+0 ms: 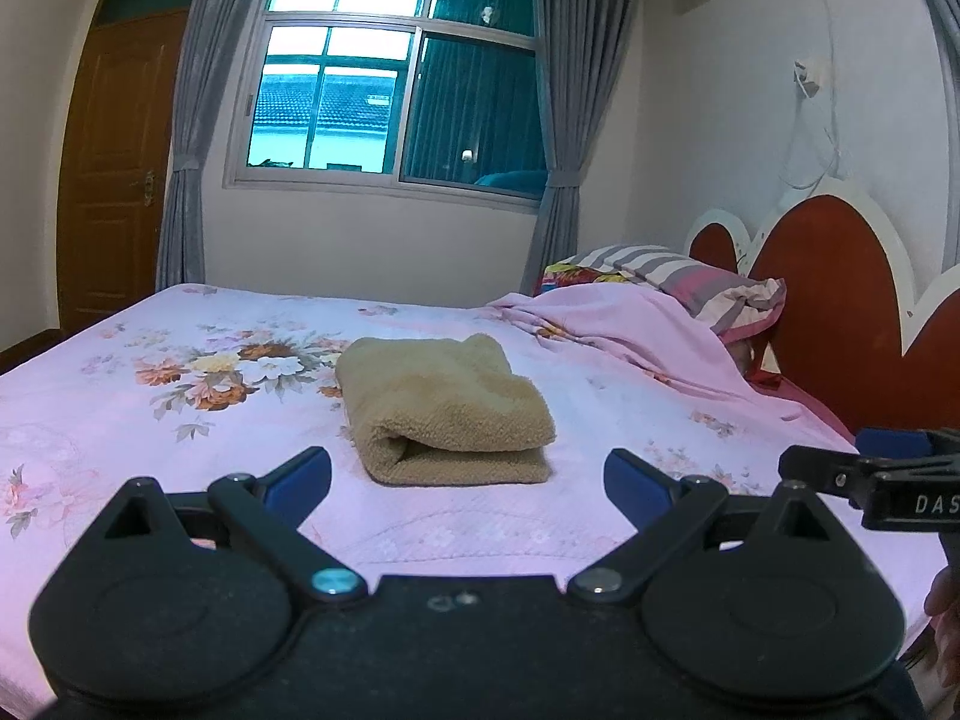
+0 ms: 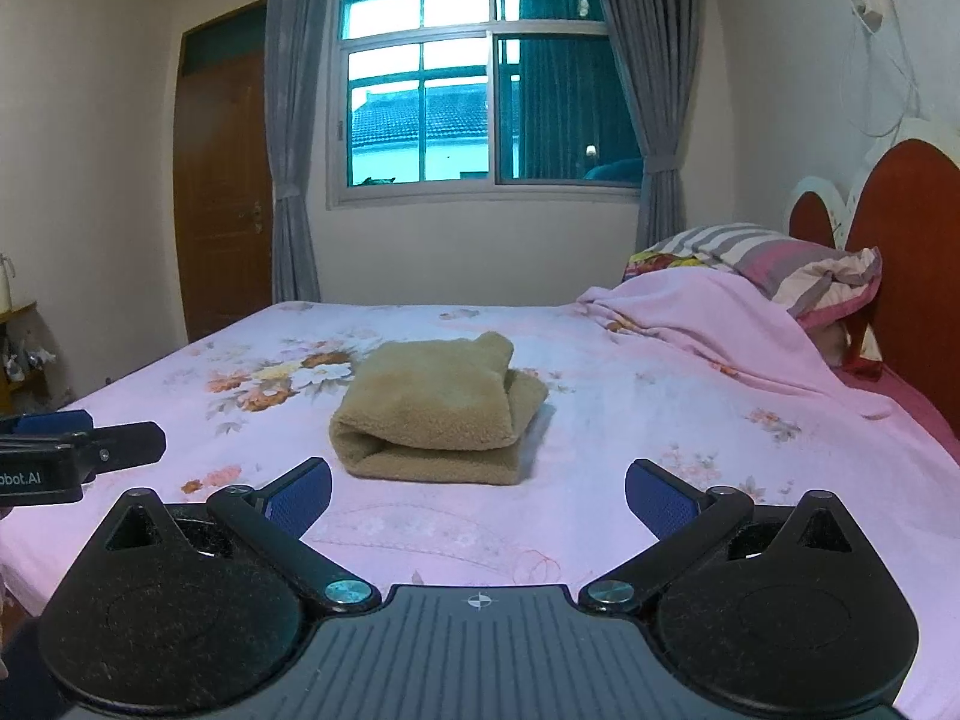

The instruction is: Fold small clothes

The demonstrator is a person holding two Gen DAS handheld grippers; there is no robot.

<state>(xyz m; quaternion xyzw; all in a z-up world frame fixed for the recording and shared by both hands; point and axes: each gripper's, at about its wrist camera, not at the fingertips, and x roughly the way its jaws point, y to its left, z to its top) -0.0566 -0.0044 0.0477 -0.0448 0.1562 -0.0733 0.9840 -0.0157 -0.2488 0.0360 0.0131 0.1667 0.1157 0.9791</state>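
A tan fleecy garment (image 1: 447, 414) lies folded in a thick bundle on the pink floral bed sheet (image 1: 180, 420). It also shows in the right wrist view (image 2: 438, 414). My left gripper (image 1: 468, 480) is open and empty, just short of the bundle's near edge. My right gripper (image 2: 478, 495) is open and empty, also just short of the bundle. The right gripper's side shows at the right edge of the left wrist view (image 1: 864, 468). The left gripper's side shows at the left edge of the right wrist view (image 2: 90, 450).
A pink blanket (image 2: 720, 336) and striped pillows (image 2: 780, 258) are heaped at the red headboard (image 2: 900, 252) on the right. A window (image 2: 480, 84) with grey curtains and a wooden door (image 2: 222, 180) are behind the bed.
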